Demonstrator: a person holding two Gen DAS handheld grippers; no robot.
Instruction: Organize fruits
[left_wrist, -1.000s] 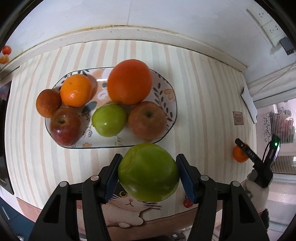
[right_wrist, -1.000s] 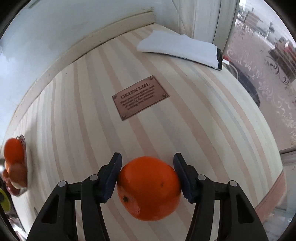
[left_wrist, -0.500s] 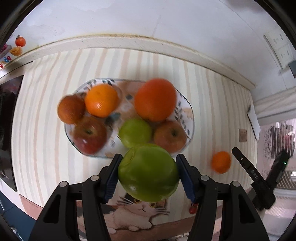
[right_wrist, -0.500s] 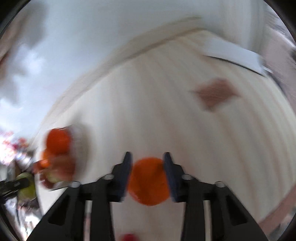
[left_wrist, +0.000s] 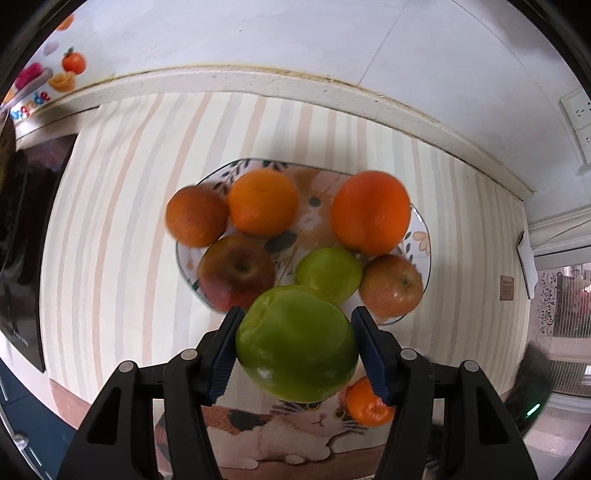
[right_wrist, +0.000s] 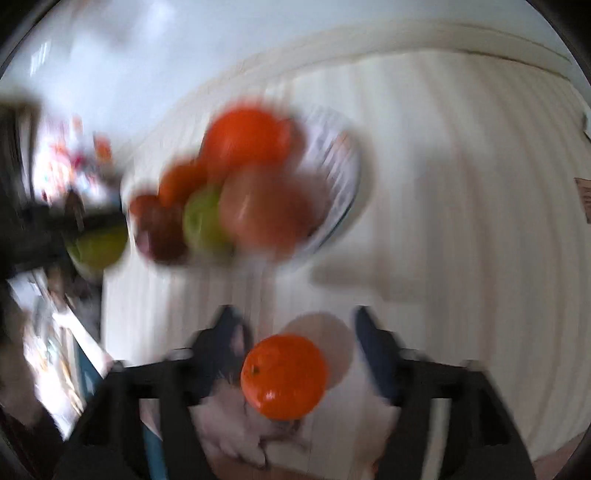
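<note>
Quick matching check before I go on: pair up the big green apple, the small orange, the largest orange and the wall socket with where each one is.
Things:
1. big green apple
2. small orange
3. largest orange
4. wall socket

Places:
A. on the plate
B. on the wall
C. clamped in the left gripper
D. loose between the right gripper's open fingers

Pairs: 1-C, 2-D, 3-A, 4-B

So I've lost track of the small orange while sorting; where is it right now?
In the right wrist view the small orange sits between the open right gripper jaws, touching neither, short of the plate.
</note>
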